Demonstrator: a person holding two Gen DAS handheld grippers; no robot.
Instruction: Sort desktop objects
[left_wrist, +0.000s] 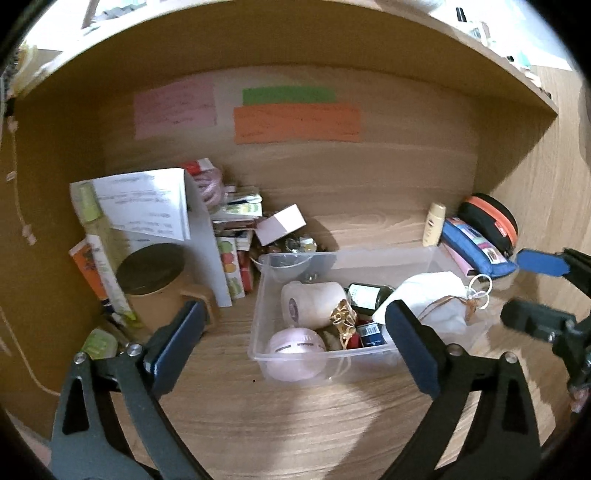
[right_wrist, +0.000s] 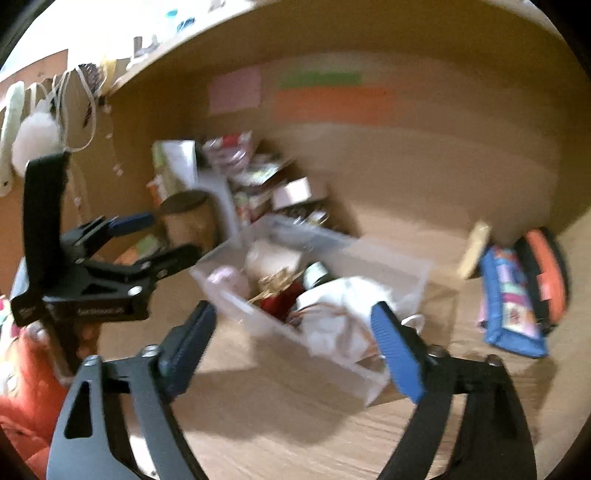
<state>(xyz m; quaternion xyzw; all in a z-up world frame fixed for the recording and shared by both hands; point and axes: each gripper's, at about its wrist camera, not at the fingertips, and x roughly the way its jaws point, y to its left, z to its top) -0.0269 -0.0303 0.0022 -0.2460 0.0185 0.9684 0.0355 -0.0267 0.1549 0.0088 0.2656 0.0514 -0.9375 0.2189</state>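
Clear plastic bin (left_wrist: 295, 258), crammed with clutter

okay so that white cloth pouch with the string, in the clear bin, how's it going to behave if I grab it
The white cloth pouch looks soft and wrinkled, so it will probably sag and fold rather than hold shape. Its loose string drapes over the clear bin rim and may snag. It rests on other items, so lifting could nudge them.
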